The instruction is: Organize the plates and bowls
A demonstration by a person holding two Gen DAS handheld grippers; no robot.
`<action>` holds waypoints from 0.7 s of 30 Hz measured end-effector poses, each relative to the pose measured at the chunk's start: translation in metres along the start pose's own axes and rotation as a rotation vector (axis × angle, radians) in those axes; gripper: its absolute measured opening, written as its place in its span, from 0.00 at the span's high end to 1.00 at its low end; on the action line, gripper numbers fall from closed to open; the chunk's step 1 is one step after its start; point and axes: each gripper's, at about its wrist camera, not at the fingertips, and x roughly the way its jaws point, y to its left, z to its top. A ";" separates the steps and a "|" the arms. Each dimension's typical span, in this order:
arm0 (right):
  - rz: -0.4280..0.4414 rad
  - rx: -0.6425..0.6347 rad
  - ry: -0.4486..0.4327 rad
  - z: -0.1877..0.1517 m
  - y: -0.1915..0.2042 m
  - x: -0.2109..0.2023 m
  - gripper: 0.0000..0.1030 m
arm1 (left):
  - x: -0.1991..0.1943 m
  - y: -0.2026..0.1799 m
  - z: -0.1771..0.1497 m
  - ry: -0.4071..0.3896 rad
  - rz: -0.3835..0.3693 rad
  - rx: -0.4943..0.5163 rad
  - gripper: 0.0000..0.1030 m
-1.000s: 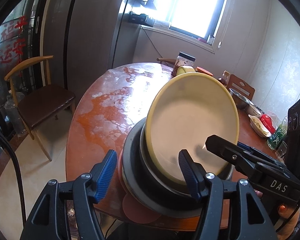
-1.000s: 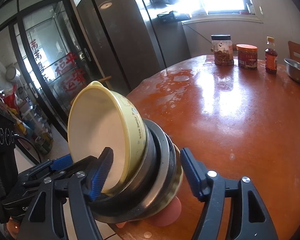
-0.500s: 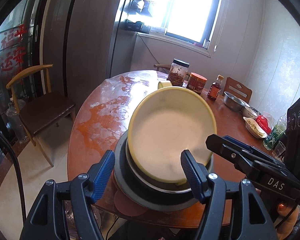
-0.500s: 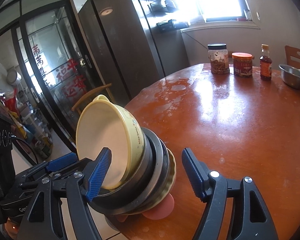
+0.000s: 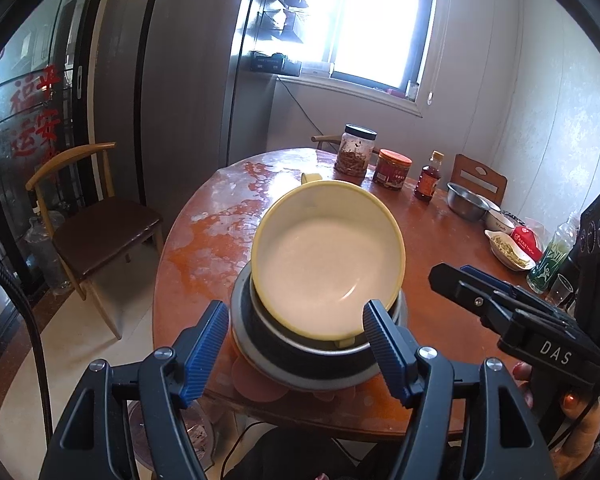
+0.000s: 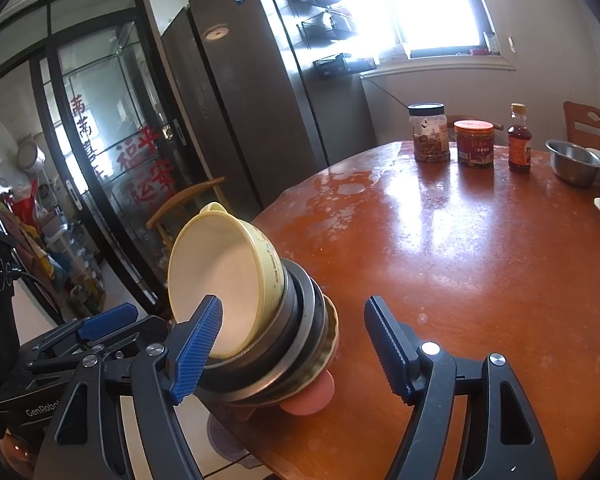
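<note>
The yellow bowl – smooth, round, matte cream inside w/ a small tab handle at its far rim – sat nested on top of the stack: a dark bowl and a grey metal-rimmed dish under it, then a scalloped yellowish plate and a pink plate at the bottom. The stack stood at the near edge of the round table, its pink plate poking past the rim. Tabletop was glossy red-brown wood, w/ pale worn patches towards the far left.

Left gripper stood apart, ribbed blue pads either side of the stack, not pressing it. Right gripper likewise spread – its left pad in front of the yellow bowl, nothing clamped.

Wide bare tabletop lay to the right of the stack; jars, a bottle and a steel bowl sat well apart at the far side.
</note>
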 end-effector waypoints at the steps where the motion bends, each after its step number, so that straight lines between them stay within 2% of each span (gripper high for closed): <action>1: -0.004 -0.003 -0.001 -0.001 0.000 -0.002 0.27 | -0.001 0.001 -0.001 0.002 0.007 0.000 0.33; 13: -0.021 -0.019 0.019 -0.019 -0.006 -0.012 0.27 | -0.005 0.033 -0.024 0.046 0.086 -0.035 0.32; 21: -0.028 -0.022 0.051 -0.034 -0.009 -0.006 0.27 | 0.018 0.062 -0.024 0.096 0.123 -0.073 0.32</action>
